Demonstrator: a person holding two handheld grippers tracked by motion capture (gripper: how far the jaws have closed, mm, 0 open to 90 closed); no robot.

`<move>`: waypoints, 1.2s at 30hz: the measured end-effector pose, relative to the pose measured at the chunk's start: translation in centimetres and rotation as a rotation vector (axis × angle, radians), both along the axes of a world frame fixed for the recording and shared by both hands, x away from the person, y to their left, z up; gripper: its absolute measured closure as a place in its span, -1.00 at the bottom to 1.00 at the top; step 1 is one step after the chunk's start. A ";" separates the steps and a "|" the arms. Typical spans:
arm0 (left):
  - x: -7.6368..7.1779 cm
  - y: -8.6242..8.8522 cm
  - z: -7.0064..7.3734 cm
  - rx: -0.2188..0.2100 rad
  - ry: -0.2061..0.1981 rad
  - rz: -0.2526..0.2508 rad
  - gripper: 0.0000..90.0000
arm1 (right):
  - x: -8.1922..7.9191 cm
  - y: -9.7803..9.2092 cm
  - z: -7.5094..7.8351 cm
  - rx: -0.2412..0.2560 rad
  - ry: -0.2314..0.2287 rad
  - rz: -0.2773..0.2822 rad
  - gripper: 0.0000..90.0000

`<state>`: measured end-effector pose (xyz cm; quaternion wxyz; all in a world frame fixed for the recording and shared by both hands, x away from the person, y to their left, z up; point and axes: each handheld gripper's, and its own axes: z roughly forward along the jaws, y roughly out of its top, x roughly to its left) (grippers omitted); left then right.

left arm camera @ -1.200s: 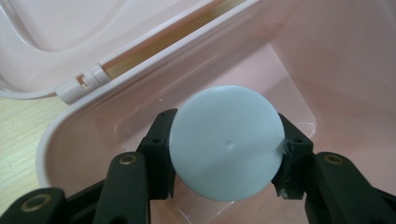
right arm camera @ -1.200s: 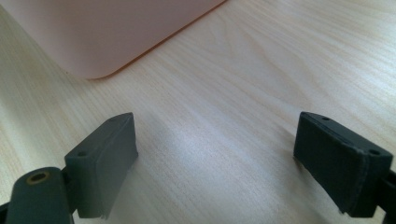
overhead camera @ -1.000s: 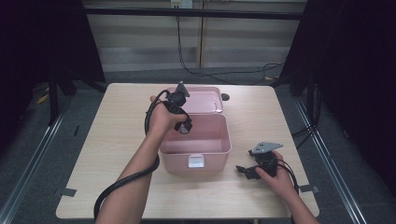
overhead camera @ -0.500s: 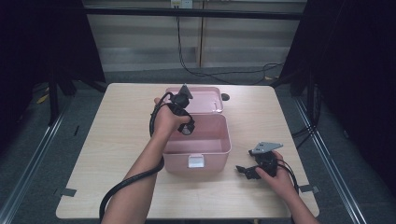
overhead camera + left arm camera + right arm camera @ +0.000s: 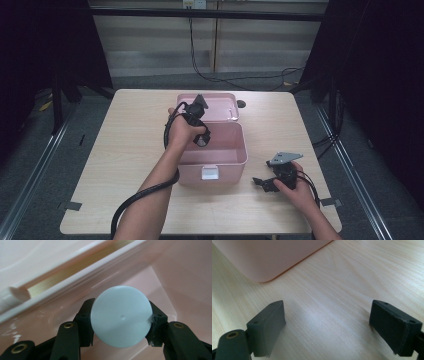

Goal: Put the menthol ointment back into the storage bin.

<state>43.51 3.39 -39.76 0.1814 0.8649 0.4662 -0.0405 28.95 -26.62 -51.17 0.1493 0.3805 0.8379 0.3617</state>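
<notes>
- The left gripper [image 5: 121, 321] is clamping a white disc [image 5: 121, 319] by its edges, over the pink box [image 5: 235, 155].
- The disc is looking light, smooth, probably slippery.
- The right gripper [image 5: 337, 325] is resting open on the table [image 5: 352, 280].

My left gripper [image 5: 200, 137] hangs over the pink box [image 5: 220, 159]. My right gripper [image 5: 264, 183] sits at four o'clock.
</notes>
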 end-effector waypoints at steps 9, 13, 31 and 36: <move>0.2 -0.2 -0.5 0.003 0.005 0.010 0.12 | 0.0 0.0 0.0 0.002 0.000 0.000 -0.72; 0.2 -0.3 -0.9 0.003 0.002 0.019 0.12 | 0.0 0.0 0.0 0.000 0.000 0.000 -0.72; 0.4 -0.8 -2.2 0.020 0.012 0.029 0.12 | 0.0 0.0 0.0 0.002 0.000 0.001 -0.72; 0.4 -1.0 -2.5 0.023 0.009 0.040 0.12 | 0.0 0.0 0.0 0.002 0.000 0.001 -0.72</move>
